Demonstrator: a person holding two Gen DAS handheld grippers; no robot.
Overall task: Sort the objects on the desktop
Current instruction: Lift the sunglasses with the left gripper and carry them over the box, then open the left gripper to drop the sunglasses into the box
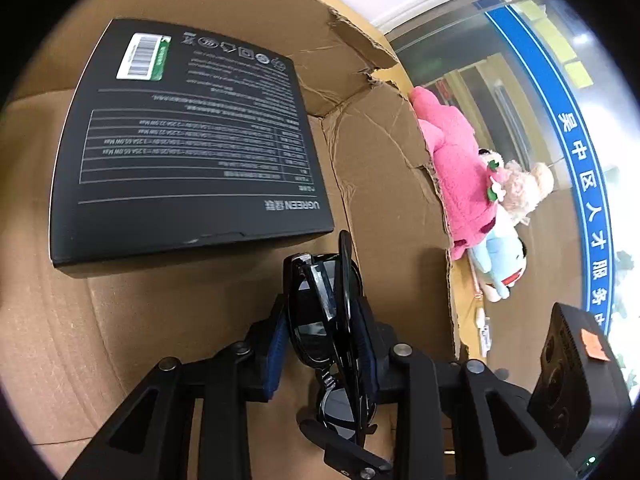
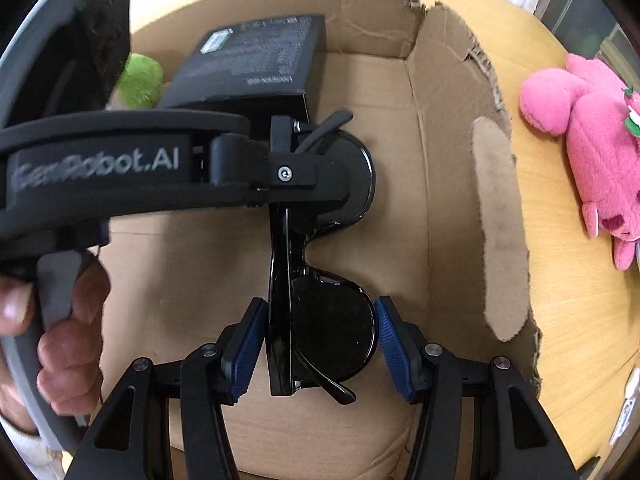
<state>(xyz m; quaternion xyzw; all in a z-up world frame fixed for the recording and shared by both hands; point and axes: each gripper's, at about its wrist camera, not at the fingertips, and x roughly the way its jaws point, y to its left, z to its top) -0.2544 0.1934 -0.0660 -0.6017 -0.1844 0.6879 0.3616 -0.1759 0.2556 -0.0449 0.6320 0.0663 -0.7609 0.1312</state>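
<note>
The left tongs (image 1: 324, 344) clench folded sunglasses (image 2: 320, 280) over the carton (image 2: 448, 120); the right tongs (image 2: 320, 344) stand released around the near lens. Ahead, a black box (image 1: 188, 140) is already inside. Right, a pink plush (image 2: 592, 140) waits on the desk (image 2: 580, 320).
</note>
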